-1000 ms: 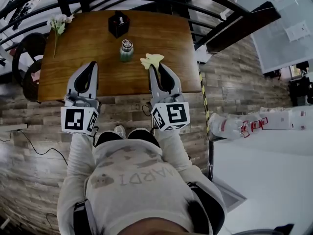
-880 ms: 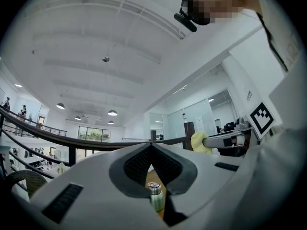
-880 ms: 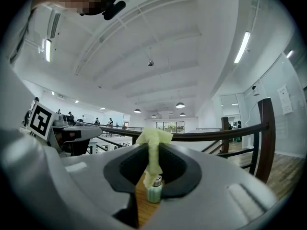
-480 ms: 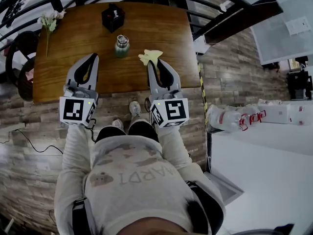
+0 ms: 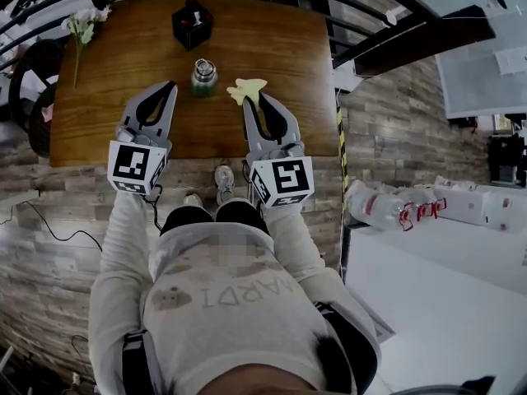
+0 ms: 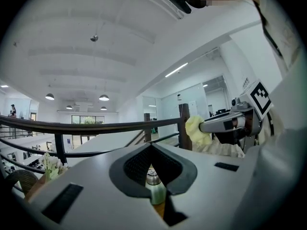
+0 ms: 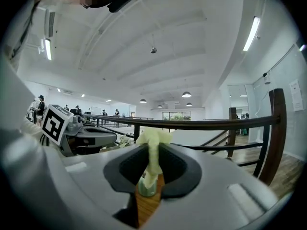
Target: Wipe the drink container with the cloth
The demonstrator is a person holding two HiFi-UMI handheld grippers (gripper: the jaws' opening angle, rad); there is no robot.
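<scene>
Hovering at the brown wooden table's [image 5: 107, 81] near edge, the left gripper [image 5: 167, 87] is clenched empty, likely free to steady the small green metal-capped bottle [image 5: 203, 77] standing just ahead; the right gripper [image 5: 254, 99] pinches the pale yellow cloth [image 5: 246, 89], ready for wiping.

Wooden table [image 5: 272, 113] sits square in the middle, warm brown and glossy. At its far edge there's a small black box [image 5: 192, 23] with something white poking out of the top. Over at the far left corner lies a flower sprig [image 5: 80, 31], pale blooms pointing away. A black railing [image 5: 354, 31] curves round behind the table, and a dark chair [image 5: 33, 81] is tucked at the left side. Wood-plank floor [image 5: 49, 245] below, with a thin cable [image 5: 58, 225] trailing across it. Off right, white equipment with red fittings [image 5: 412, 208]. Overhead, round ceiling lamps [image 6: 103, 97] glow.
</scene>
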